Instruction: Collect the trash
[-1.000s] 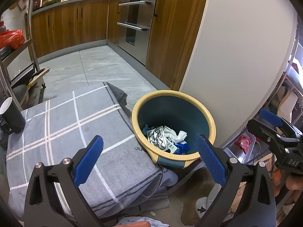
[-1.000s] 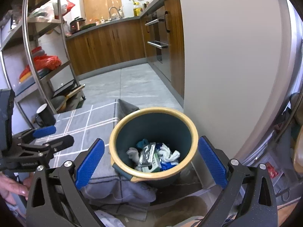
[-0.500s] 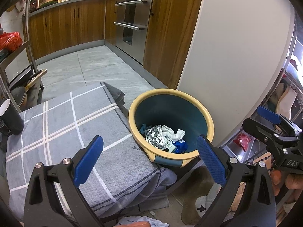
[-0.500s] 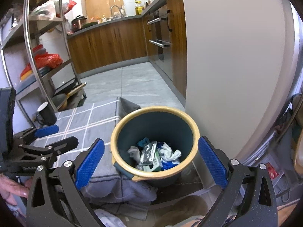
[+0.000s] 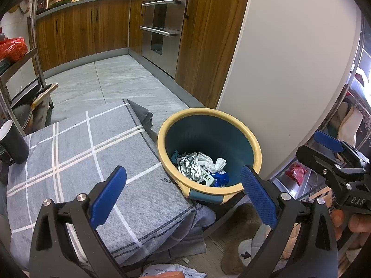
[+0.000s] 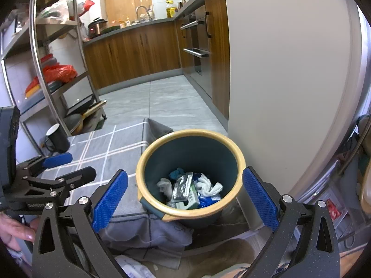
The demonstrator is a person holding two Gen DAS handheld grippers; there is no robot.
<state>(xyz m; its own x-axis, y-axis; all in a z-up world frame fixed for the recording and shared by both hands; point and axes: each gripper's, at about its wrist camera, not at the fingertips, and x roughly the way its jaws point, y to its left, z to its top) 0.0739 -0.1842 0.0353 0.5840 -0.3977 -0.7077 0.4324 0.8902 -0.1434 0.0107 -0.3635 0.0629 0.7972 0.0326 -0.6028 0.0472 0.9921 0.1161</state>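
A teal bin with a yellow rim (image 5: 233, 125) (image 6: 192, 133) stands beside a table draped in a grey checked cloth (image 5: 76, 148) (image 6: 111, 143). Inside lie crumpled trash: a silver foil pack (image 5: 189, 165) (image 6: 183, 185), white paper (image 5: 213, 163) (image 6: 209, 185) and a blue wrapper (image 5: 220, 177). My left gripper (image 5: 183, 193) is open and empty, held over the cloth edge and the bin's near rim. My right gripper (image 6: 184, 195) is open and empty, just above the bin's near side. Each gripper shows in the other's view: the right (image 5: 334, 153), the left (image 6: 58, 166).
A black mug (image 5: 11, 141) (image 6: 58, 139) stands on the cloth's far left. A white wall panel (image 5: 289, 69) rises right behind the bin. A metal rack (image 6: 58, 69) with a red bag stands left. Wooden cabinets (image 5: 104, 27) and grey floor tiles lie beyond.
Both grippers stayed open and empty. The views shifted slightly: the bin sits a little lower and closer in the right view; the left camera tilted up a bit.
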